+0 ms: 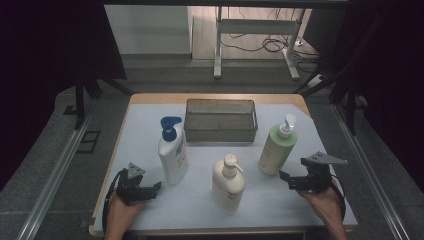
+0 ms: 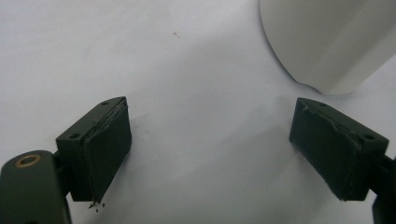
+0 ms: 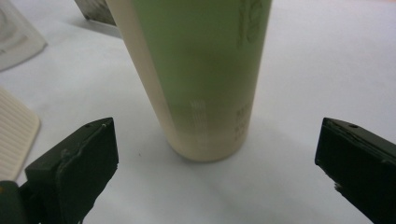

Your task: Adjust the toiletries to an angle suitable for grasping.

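I'm holding both grippers released: right gripper [image 3: 215, 163] facing the green bottle [image 3: 201, 70], its print too blurred for reading; left gripper [image 2: 210, 149] hovering over the white surface [image 2: 187, 70].

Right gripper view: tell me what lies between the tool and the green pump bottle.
Nothing: bare white tabletop separates the open right tool from the green pump bottle.

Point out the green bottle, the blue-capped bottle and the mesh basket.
green bottle [image 1: 273, 152], high view, middle of its body
blue-capped bottle [image 1: 173, 159], high view, white body
mesh basket [image 1: 220, 135], high view, near wall
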Demonstrator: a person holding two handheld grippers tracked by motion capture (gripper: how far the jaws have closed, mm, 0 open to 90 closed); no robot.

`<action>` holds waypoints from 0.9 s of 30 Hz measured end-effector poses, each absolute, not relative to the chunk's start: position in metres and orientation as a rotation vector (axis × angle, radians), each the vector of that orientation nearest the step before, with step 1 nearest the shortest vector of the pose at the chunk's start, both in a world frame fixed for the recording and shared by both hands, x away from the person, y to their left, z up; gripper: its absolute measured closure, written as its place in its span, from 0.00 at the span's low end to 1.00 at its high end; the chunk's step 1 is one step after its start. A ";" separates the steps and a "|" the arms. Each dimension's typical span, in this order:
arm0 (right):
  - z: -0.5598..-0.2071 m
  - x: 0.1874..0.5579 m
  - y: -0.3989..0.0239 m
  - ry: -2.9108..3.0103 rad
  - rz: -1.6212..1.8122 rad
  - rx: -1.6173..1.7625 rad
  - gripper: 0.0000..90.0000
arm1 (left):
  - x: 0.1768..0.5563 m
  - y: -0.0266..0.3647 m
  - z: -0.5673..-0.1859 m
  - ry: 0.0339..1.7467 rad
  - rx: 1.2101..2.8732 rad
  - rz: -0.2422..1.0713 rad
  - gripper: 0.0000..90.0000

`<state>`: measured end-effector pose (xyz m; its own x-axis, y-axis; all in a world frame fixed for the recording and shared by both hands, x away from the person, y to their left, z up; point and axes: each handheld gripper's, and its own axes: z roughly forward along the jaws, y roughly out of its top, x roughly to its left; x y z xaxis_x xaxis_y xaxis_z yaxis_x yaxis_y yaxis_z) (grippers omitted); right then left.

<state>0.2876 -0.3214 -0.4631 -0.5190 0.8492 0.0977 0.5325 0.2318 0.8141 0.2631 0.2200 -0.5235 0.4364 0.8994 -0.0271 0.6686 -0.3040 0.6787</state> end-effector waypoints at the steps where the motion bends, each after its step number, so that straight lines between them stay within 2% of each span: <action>1: -0.462 0.289 -0.320 2.143 1.195 1.269 0.00 | 0.263 0.220 -0.524 1.313 2.071 0.482 0.14; 27: -0.425 0.322 -0.286 2.151 1.182 1.136 0.00 | 0.263 0.220 -0.524 1.312 2.073 0.482 0.14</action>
<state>0.3222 -0.2861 -0.4245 -0.5697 0.8217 0.0133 0.4520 0.2997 0.8402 0.2631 0.2200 -0.5236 0.4370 0.8991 -0.0259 0.6680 -0.3051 0.6787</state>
